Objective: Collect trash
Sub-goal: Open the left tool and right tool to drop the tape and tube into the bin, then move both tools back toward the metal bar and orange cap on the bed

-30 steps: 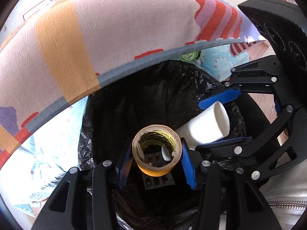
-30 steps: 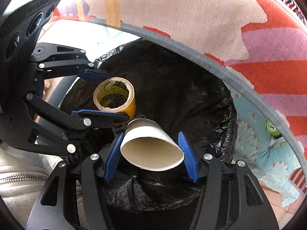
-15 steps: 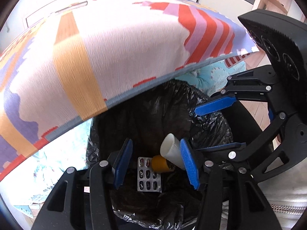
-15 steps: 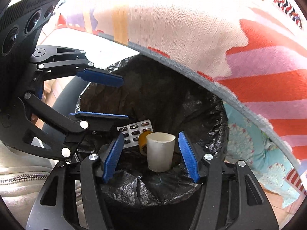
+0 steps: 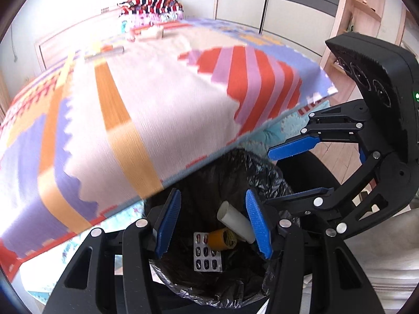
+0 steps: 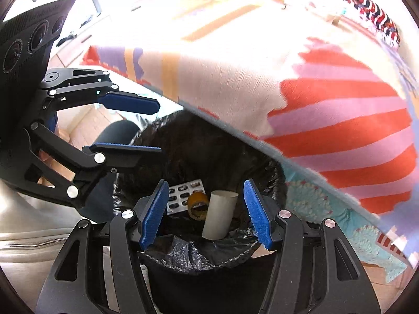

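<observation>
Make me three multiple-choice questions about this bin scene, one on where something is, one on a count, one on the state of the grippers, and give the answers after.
1. Where is the tape roll?
A. in the left gripper
B. in the bin
C. on the blanket

2. How many items lie in the black bag?
A. one
B. three
C. five

3. How are the left gripper and right gripper?
A. both open
B. both shut
C. only the left open

Answers:
1 B, it lies beside the blister pack.
2 B, tape roll, blister pack and cardboard tube.
3 A, both pairs of blue pads stand apart with nothing between them.
</observation>
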`<state>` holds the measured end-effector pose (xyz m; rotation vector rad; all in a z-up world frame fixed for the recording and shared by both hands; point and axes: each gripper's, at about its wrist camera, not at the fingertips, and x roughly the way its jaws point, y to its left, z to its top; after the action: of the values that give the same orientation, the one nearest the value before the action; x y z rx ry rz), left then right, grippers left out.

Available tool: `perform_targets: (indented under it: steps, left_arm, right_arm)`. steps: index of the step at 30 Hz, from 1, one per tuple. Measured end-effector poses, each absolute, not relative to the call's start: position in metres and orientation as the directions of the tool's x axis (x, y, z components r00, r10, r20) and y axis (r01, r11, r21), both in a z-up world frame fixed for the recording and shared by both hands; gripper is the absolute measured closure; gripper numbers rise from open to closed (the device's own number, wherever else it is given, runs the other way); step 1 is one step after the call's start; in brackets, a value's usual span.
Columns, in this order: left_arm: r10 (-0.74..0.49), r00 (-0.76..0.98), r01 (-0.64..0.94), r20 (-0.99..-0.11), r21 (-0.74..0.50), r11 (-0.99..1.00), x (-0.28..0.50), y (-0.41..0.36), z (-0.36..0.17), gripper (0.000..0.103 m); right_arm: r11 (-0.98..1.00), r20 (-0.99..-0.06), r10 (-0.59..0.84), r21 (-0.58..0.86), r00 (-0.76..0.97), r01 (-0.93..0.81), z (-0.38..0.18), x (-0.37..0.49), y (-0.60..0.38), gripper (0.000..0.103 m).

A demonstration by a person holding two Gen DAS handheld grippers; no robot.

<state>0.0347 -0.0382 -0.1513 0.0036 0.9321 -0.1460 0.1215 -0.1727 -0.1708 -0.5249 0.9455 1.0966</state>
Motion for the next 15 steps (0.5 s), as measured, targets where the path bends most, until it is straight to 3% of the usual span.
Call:
perform_targets:
  steps: [15]
  left_arm:
    - [-0.098,0.73,0.155,-0.676,0.024,0.988,0.049,-0.027,-0.068,0.053]
  right_arm:
    - [0.432,-0.751,0.601,0.017,0.274,-0.902,-0.11,0.154,-0.174,0.044]
